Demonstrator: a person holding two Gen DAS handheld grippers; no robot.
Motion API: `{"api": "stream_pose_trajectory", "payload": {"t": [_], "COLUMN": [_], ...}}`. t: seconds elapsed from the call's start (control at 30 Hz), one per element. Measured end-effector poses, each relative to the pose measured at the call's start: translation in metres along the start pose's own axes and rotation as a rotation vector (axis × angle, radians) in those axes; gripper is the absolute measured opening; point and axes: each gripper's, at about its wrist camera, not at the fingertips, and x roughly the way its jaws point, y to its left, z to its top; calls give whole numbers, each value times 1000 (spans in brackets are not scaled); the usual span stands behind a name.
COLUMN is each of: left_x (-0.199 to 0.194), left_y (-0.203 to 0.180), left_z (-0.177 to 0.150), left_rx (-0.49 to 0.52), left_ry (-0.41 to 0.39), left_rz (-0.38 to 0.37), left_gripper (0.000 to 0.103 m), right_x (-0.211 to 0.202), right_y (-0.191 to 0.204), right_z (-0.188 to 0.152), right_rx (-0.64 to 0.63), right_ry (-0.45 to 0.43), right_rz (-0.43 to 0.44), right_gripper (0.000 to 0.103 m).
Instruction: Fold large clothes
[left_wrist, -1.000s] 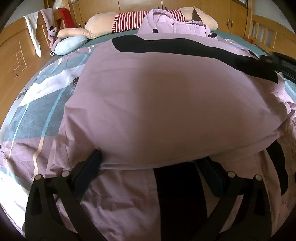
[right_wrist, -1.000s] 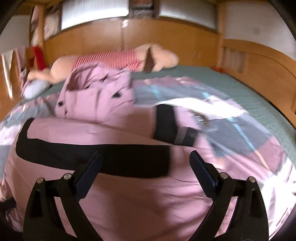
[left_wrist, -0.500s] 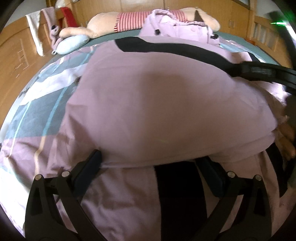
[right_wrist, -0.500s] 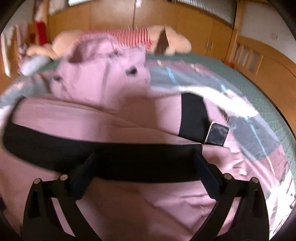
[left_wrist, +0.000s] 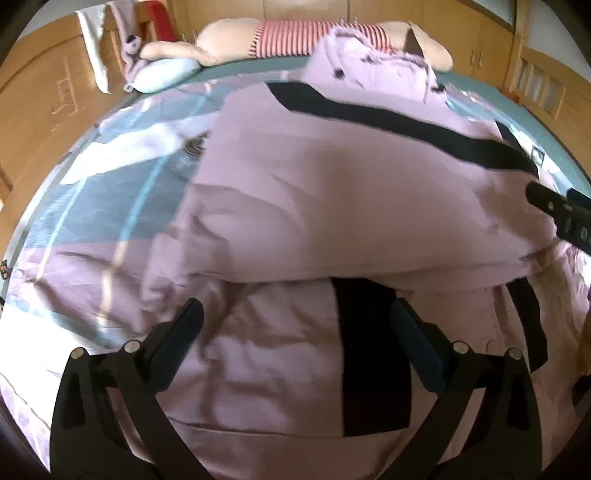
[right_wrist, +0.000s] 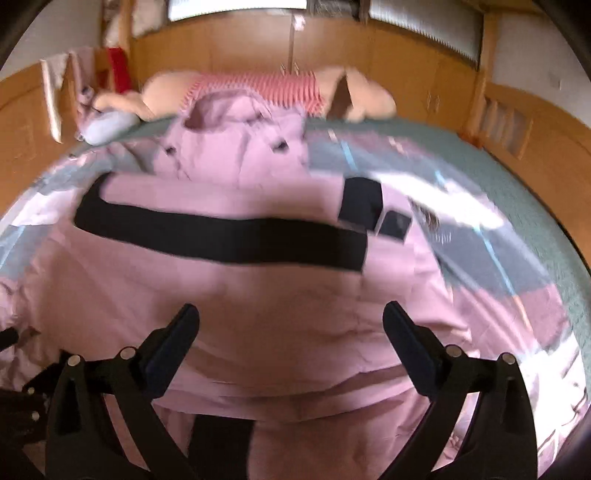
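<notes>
Although the puffy lilac jacket with black stripes (left_wrist: 332, 192) already lies folded over itself on the patterned bed quilt (left_wrist: 110, 192), its hood end by the striped plush toy (left_wrist: 295, 33) looks unfolded, so further folds seem left. The left hand-held gripper (left_wrist: 295, 332) and right hand-held gripper (right_wrist: 291, 332) both hang spread wide, holding nothing.

1. A home bedroom: a wide bed with a teal green bedspread (right_wrist: 461, 147) and a patterned grey-and-lilac duvet (left_wrist: 122, 192).
2. Wooden built-in wardrobes (left_wrist: 443, 22) line the walls.
3. A large beige plush toy in a red-striped shirt (left_wrist: 295, 35) lies at the head.
</notes>
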Motion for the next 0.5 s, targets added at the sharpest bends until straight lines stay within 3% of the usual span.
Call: {"api": "stream_pose_trajectory", "payload": {"t": [0.07, 0.1, 0.13, 0.33, 0.43, 0.5], "left_x": [11, 16, 22, 31, 32, 32], "left_y": [8, 9, 11, -4, 1, 1], "left_z": [2, 2, 2, 1, 1, 0], "left_rx": [-16, -19, -18, 45, 20, -2], "left_ry": [34, 46, 58, 42, 43, 43], "left_rz": [15, 15, 25, 105, 90, 73], "left_gripper": [101, 101, 101, 101, 101, 101], "right_x": [15, 42, 50, -4, 20, 51], "right_y": [10, 21, 25, 19, 20, 22], "right_z": [-3, -10, -12, 56, 104, 141], "right_rx": [-51, -113, -132, -36, 10, 18], "right_ry": [91, 257, 304, 70, 70, 73], "right_rz": [-39, -48, -53, 53, 101, 71], "right_gripper": [101, 101, 101, 100, 100, 100]}}
